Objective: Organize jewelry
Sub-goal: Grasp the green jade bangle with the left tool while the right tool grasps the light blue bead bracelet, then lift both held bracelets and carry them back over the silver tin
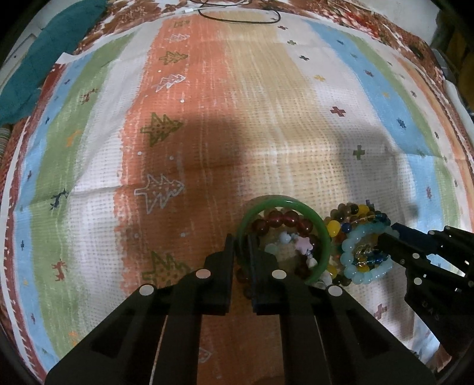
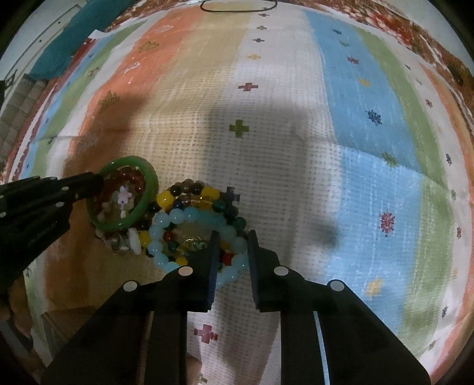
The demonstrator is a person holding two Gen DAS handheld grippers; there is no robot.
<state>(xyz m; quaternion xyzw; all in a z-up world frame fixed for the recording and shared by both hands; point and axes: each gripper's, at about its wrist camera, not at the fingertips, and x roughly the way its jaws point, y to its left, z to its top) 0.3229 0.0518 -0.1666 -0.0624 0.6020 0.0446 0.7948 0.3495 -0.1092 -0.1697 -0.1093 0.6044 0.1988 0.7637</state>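
Note:
A pile of bracelets lies on a striped cloth. A green bangle [image 1: 321, 229] [image 2: 149, 189] sits on dark red beads [image 1: 281, 220] and a string with a pink charm [image 1: 305, 244]. My left gripper [image 1: 241, 240] [image 2: 97, 180] is shut on the bangle's near left rim. Beside it lie a light blue bead bracelet [image 1: 360, 274] [image 2: 189, 216] and yellow and dark mixed beads [image 2: 189, 192]. My right gripper [image 2: 232, 237] [image 1: 385, 234] straddles the blue bracelet's near right side, jaws a bead's width apart, not clamped.
The striped cloth [image 1: 254, 97] [image 2: 340, 124] with tree and cross prints covers the surface. A black cable [image 1: 237, 17] lies at the far edge. A teal cloth [image 1: 38, 53] lies at the far left. A wooden edge [image 2: 68, 319] shows near left.

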